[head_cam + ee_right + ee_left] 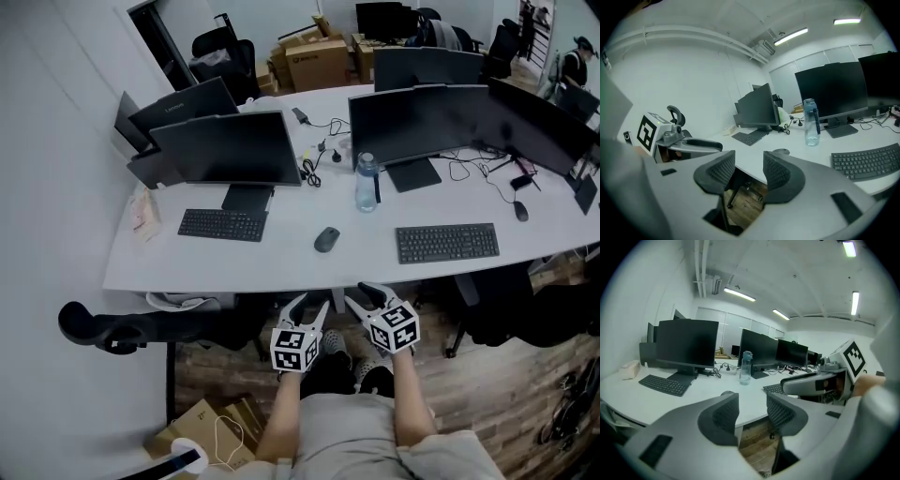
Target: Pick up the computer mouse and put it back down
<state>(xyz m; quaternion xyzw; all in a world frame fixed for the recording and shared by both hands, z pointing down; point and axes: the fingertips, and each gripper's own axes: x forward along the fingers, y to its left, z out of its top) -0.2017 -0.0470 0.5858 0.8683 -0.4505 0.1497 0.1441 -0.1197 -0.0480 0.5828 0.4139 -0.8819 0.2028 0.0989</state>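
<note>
Computer mouse (pixel 326 239) sat on the desk (pixel 281 267) at twelve o'clock from both grippers, between two keyboards. My left gripper (pixel 309 307) and right gripper (pixel 364 294) hung short of the desk edge, each partly open and empty. I judged that gap might be too narrow for the rounded shell — it could squirt sideways. A water bottle (pixel 366 182) at one o'clock of the mouse could tip if I overshot; the right keyboard (pixel 446 242) crowded three o'clock.
</note>
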